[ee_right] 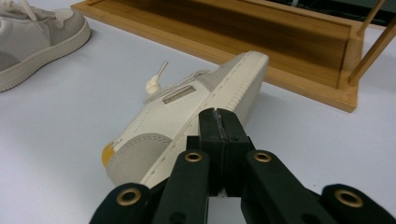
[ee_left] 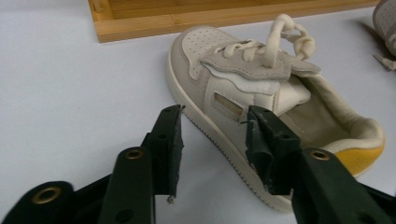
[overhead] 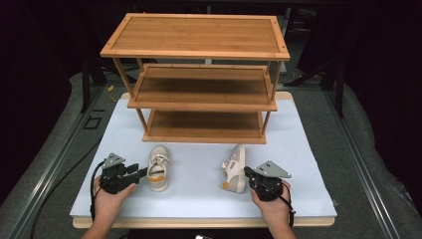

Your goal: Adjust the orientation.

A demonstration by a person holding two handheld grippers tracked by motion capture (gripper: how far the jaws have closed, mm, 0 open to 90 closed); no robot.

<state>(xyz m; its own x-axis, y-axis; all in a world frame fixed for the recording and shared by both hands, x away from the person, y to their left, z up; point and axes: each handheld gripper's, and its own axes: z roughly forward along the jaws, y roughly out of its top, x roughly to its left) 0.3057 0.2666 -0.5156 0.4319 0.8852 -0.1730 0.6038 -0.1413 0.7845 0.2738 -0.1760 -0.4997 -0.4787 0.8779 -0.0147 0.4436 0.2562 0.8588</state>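
straddling the near wall of the left shoe (ee_left: 261, 102), the left gripper (ee_left: 215, 140) stands with its jaws apart: one pad is out on the bare table (ee_left: 56, 93), the other sits at the collar opening, and neither presses the leather. that shoe stands upright on its sole, toe toward the rack (overhead: 204, 74), just in front of the bottom shelf.

the right shoe (ee_right: 187, 116) lies tipped on its side, sole facing the right gripper (ee_right: 219, 126), which has its jaws closed together with nothing visibly between them; the tips sit at the sole's edge, and i cannot tell whether they touch it.

risks, as i judge them:
- if the left gripper closes where it is, it pinches only the thin side wall near the heel. the shoe could fold or swing toe-down when lifted, then catch the shelf's front lip.
- the lace loop (ee_left: 289, 32) stands high and loose; it could snag on the shelf edge going in.
- closed jaws cannot take the right shoe. pushing forward like this would likely skid it across the smooth table toward the rack, or roll it further over.
- a shoe on its side offers a broad sole and a soft upper, so a grip across them may slip unless the jaws open wide and come in over the collar.
- both hands work close to the table's near edge, so a knocked shoe could slide off.
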